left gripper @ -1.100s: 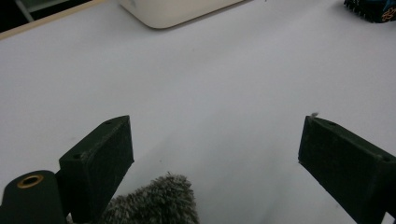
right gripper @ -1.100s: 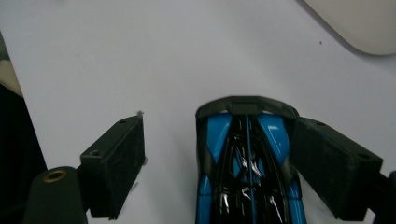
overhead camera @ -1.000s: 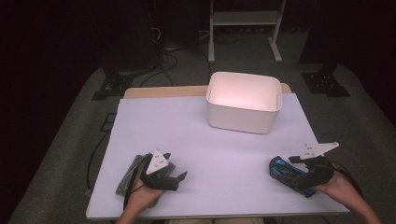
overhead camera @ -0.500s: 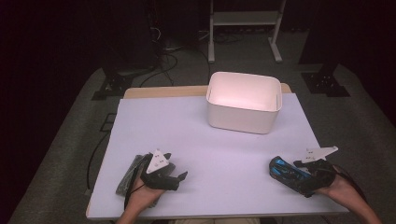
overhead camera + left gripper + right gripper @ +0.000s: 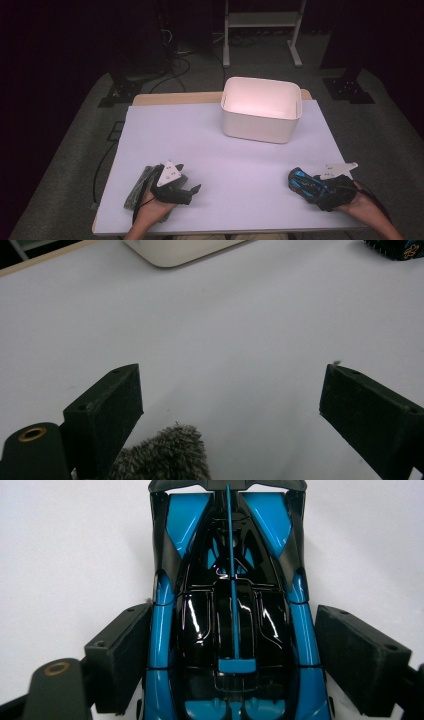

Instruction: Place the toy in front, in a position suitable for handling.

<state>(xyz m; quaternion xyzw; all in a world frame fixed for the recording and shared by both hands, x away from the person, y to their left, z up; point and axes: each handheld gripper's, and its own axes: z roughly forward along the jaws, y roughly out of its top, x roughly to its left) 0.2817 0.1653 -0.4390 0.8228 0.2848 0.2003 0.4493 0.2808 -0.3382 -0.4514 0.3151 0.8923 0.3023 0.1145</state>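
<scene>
1. The right gripper (image 5: 320,189) sits low at the near right of the white surface (image 5: 225,145), its fingers (image 5: 117,650) straddling a blue and black toy car (image 5: 232,615). The left finger looks to be touching the car's flank, while the right one (image 5: 360,655) stands a sliver off, so they are apart around the car, not yet clamped on it.
2. Judged from that placement, the car is being lined up for a side grip along its body, likely for carrying to the white bin (image 5: 261,107) at the far side.
3. The left gripper (image 5: 182,186) rests at the near left, its fingers (image 5: 107,405) wide apart over bare surface. A grey fuzzy item (image 5: 165,455) lies just under and beside it, probably waiting its turn.
4. The right gripper view shows the contact at the car's sides, which the high view leaves too small to judge.
5. The high view gives the layout: bin well apart from both grippers.
</scene>
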